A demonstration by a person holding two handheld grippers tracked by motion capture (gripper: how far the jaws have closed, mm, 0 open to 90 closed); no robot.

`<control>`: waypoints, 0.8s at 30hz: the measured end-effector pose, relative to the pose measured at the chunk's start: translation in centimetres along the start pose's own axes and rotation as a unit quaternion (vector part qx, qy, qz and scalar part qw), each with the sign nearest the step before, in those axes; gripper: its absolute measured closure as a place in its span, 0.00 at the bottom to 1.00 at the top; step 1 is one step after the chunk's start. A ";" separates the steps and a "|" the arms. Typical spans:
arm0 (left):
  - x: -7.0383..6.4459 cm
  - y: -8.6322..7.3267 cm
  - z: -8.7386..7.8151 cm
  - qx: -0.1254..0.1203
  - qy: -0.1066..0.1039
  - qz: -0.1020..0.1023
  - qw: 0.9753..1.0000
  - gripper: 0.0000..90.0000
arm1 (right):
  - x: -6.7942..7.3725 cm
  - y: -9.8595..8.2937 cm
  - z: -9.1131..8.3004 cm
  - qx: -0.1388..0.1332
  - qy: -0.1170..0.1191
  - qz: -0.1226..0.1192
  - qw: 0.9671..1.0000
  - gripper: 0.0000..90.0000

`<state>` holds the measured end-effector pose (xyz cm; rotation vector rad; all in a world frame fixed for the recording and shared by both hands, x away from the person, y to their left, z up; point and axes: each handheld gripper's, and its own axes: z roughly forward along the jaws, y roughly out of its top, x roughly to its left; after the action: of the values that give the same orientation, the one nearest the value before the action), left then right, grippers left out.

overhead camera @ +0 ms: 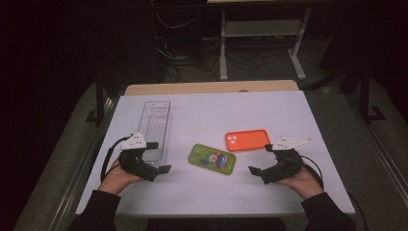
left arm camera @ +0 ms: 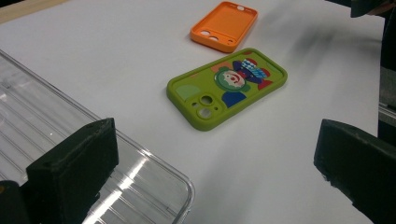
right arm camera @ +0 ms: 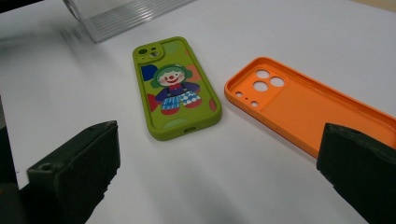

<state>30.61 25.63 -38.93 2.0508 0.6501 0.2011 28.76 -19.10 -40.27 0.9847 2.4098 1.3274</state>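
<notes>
White table (overhead camera: 288,192) under dim room light. Lying flat mid-table: green phone case (overhead camera: 212,159), orange phone case (overhead camera: 247,140) just beyond. Both grippers, left (overhead camera: 161,156) and right (overhead camera: 260,159), jaws apart, empty. Best approached low, pinching across long edges.

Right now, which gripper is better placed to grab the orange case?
Right, probably. The right gripper is open beside the orange phone case, which lies partly between its jaws in the right gripper view. The left gripper sits by the clear tray, with the green phone case between.
</notes>
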 end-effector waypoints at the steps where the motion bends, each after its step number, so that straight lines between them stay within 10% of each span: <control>1: 0.0 0.0 0.0 0.001 0.000 0.001 1.000 0.00 | -0.1 0.0 0.1 0.001 -0.001 -0.001 1.000 0.00; 24: 0.0 -0.1 0.1 0.006 0.002 0.004 1.000 0.00 | -1.7 2.1 0.8 0.001 -0.021 -0.003 1.000 0.00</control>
<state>30.62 25.56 -39.03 2.0643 0.6472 0.2062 31.34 -18.93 -39.24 0.9932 2.3817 1.2910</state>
